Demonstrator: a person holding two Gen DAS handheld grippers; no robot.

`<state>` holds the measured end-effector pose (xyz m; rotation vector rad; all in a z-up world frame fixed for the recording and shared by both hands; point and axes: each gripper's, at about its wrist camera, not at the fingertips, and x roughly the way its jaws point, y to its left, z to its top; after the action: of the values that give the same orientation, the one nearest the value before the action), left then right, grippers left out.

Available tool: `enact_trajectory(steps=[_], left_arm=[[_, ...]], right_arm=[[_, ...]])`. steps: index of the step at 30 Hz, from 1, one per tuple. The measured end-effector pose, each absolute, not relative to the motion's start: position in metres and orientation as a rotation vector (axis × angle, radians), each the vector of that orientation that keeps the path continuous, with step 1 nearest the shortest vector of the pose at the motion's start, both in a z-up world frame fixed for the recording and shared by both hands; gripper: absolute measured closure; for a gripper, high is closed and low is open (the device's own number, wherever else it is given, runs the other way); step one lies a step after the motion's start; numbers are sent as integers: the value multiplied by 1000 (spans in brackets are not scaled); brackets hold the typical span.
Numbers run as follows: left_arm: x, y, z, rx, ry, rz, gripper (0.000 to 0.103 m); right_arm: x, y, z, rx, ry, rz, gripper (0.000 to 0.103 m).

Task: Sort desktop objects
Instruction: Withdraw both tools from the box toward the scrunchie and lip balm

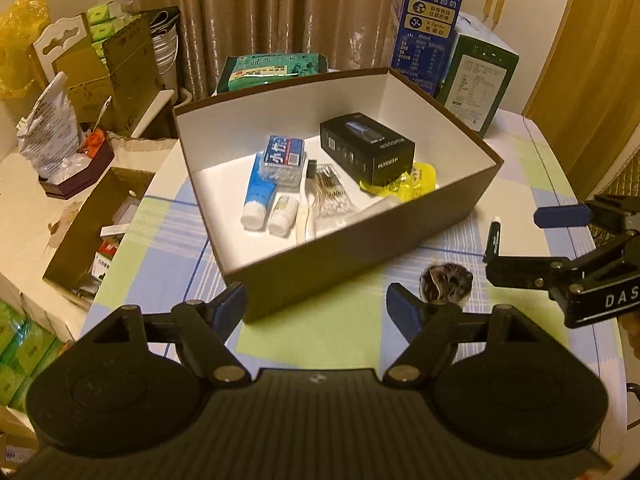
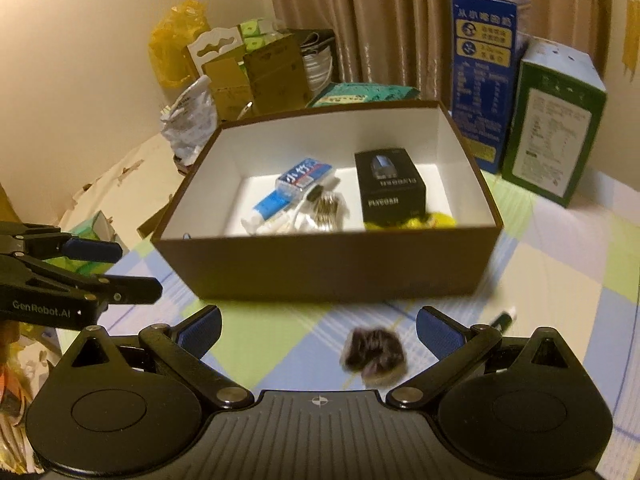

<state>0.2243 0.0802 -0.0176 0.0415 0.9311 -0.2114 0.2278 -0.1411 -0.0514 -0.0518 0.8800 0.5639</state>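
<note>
Table: checked cloth [image 1: 352, 320], brown box [image 1: 360, 248] on it.
Room: beige curtain [image 1: 248, 12] behind.
Left gripper [image 1: 316, 312]: spread, empty.
Right gripper [image 2: 318, 334]: spread, empty.

Dark crumpled object [image 2: 374, 354] on the counter [image 2: 280, 344] near the brown box [image 2: 328, 264]: blurred, unidentifiable; pen [image 2: 505, 319] partly hidden behind right gripper's fingers [image 2: 438, 336]; yellow packet [image 2: 432, 220] mostly hidden behind black carton [image 2: 390, 190].

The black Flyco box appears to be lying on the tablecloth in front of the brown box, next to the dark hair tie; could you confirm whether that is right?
Not quite: the black Flyco box lies inside the brown box, beside the toothpaste. The left wrist view shows it. What lies on the tablecloth in front, near the dark hair tie, is a small dark tube.
</note>
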Motion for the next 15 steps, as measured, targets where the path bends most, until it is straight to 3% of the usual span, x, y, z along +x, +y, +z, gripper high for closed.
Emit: enact_trajectory(steps=[15], left_arm=[[190,66,-33,53,970,-214,29]], right_arm=[[185,-164,-69,-26,911,508,2]])
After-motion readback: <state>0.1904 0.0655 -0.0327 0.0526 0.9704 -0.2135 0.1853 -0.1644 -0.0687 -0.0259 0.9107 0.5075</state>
